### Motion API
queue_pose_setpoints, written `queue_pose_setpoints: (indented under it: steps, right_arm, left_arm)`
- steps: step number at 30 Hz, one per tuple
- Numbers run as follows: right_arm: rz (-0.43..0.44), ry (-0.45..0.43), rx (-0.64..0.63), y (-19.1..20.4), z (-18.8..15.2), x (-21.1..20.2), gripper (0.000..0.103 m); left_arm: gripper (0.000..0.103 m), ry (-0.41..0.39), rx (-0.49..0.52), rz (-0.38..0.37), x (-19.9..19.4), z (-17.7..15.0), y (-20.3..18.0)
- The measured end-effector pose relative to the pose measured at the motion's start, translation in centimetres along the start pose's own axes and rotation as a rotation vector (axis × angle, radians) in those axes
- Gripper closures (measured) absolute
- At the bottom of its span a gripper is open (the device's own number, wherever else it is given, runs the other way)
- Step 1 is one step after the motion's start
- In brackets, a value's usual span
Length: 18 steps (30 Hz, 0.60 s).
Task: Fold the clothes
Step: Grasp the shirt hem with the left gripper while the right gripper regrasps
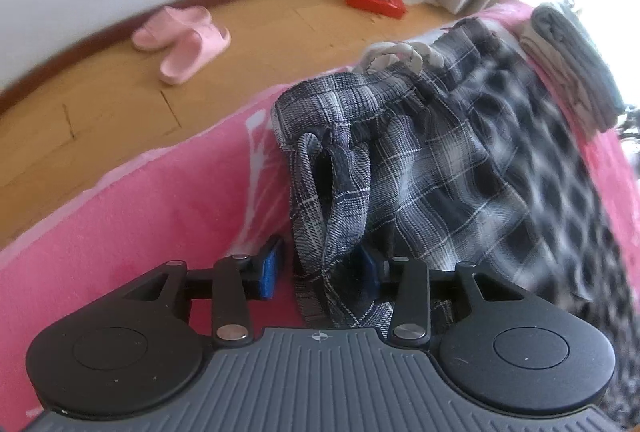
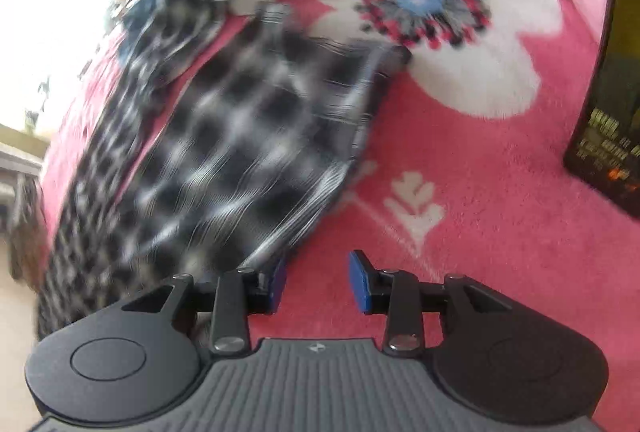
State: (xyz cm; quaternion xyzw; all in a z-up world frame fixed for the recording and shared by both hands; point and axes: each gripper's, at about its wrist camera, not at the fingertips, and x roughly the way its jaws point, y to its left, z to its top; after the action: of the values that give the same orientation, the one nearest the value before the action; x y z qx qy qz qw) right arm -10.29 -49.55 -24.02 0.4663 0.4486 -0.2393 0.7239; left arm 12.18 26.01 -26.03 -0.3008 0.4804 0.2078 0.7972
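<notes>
Plaid trousers [image 1: 400,159] | left fingers [image 1: 269,272] wide around fabric | right fingers [image 2: 357,282] released

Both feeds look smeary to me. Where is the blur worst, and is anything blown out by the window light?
Left wrist view: plaid trousers are sharp near the left claw and smear toward the right edge; the window corner at top right is blown out. Right wrist view: the trousers are blurred nearly throughout, the pink blanket less so; the top left is washed white; the right claw is sharp.

Black-white plaid shorts [image 1: 420,167], pink floral blanket [image 2: 480,191]
</notes>
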Motion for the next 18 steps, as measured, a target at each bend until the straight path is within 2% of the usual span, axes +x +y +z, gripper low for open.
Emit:
queue_pose_setpoints:
  steps: [3, 6, 10, 13, 18]
  right_arm:
    - [0.008, 0.079, 0.037, -0.3, 1.5, 1.3, 0.065]
    - [-0.001, 0.146, 0.019, 0.7, 1.8, 1.2, 0.064]
    - [0.008, 0.165, 0.017, 1.8, 1.4, 0.9, 0.061]
    - [0.029, 0.166, 0.045, 2.1, 0.9, 2.1, 0.061]
    - [0.075, 0.132, 0.126, 1.8, -0.2, 2.8, 0.059]
  left_arm:
    - [0.06, -0.014, 0.02, 0.065, 0.1, -0.1, -1.2]
    - [0.06, -0.008, 0.028, 0.125, 0.3, 0.1, -2.3]
    - [0.059, -0.008, 0.011, 0.151, 0.5, 0.2, -2.5]
    - [0.057, -0.012, 0.032, 0.13, 0.4, 0.1, -2.2]
    - [0.054, -0.003, 0.019, 0.011, 0.4, 0.6, -0.5]
